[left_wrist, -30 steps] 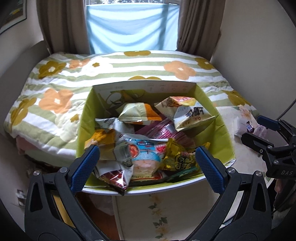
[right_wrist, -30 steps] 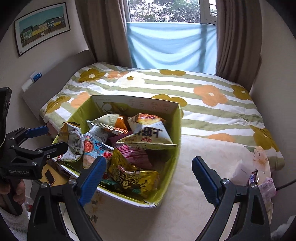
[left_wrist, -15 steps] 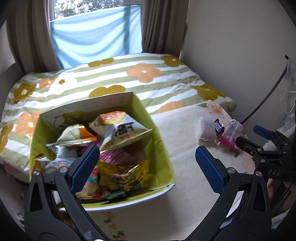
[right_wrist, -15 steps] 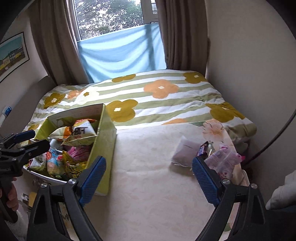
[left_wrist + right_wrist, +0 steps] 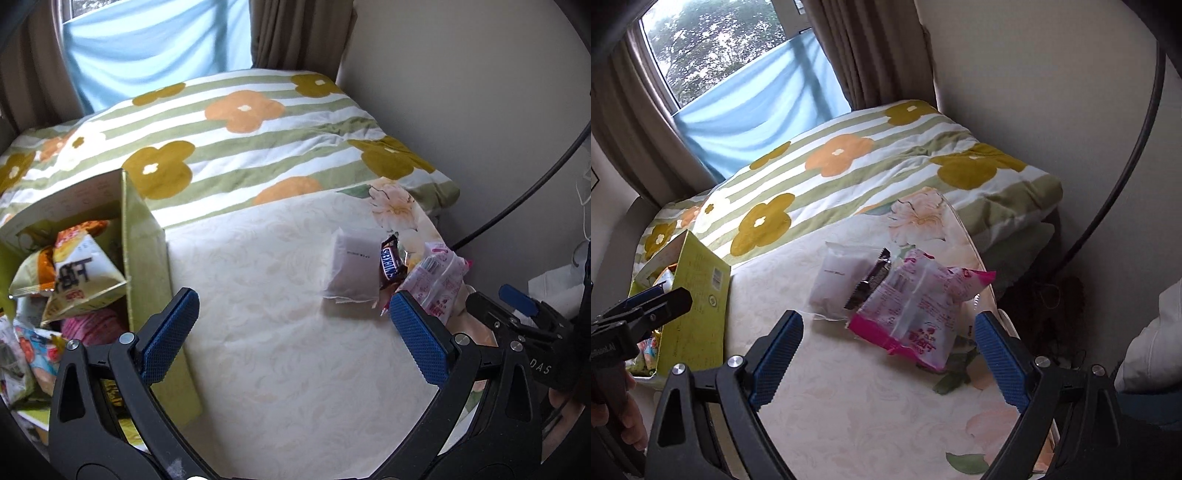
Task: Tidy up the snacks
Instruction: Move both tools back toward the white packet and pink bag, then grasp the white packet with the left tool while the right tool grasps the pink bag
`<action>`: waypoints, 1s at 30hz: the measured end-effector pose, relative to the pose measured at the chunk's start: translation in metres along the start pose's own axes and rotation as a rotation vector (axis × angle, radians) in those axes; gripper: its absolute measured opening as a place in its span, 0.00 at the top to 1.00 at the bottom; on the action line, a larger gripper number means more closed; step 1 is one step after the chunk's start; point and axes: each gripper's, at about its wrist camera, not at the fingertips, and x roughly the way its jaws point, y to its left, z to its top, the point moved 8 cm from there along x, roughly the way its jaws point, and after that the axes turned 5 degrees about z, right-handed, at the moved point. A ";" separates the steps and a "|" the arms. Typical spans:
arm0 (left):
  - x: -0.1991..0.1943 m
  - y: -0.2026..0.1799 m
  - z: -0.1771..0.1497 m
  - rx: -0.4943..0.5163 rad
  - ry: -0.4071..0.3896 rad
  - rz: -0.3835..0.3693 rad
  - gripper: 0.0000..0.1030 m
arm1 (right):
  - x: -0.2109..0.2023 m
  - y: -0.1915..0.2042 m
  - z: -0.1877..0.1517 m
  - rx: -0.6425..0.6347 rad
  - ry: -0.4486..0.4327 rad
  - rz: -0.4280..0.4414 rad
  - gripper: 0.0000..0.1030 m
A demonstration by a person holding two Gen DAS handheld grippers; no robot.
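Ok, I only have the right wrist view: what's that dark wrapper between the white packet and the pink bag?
Observer: A Snickers bar; the left wrist view shows its label, beside the white packet.
Operator: Anything in the green box?
Observer: Yes, the green box is piled with snack bags, a pale triangular one on top.
Operator: Left jaws?
Observer: The left gripper is open, nothing between its jaws.

Box [image 5: 146, 258]: yellow-green card, pale inside.
Tablecloth [image 5: 280, 350]: cream, faint leaf pattern, peach flowers at 1 o'clock.
Quilt [image 5: 229, 133]: white and green stripes, orange and mustard flowers.
Flat packet [image 5: 838, 280]: white.
Chocolate bar [image 5: 392, 267]: brown, white lettering.
Clear bag [image 5: 916, 310]: pink print, magenta edge.
Gripper pads [image 5: 777, 350]: blue.
Curtains [image 5: 875, 51]: brown.
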 end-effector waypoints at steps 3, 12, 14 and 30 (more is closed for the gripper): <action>0.028 -0.012 -0.001 -0.014 0.035 0.003 0.00 | 0.016 -0.015 -0.002 0.037 0.024 0.022 0.10; 0.083 -0.030 -0.010 0.044 0.140 0.006 0.01 | 0.058 -0.033 0.000 0.148 0.049 0.035 0.10; 0.092 -0.033 -0.011 0.063 0.156 -0.003 0.01 | 0.064 -0.035 0.002 0.178 0.045 0.025 0.10; 0.123 -0.051 -0.004 0.176 0.202 -0.065 0.01 | 0.085 -0.042 0.007 0.218 0.044 -0.059 0.33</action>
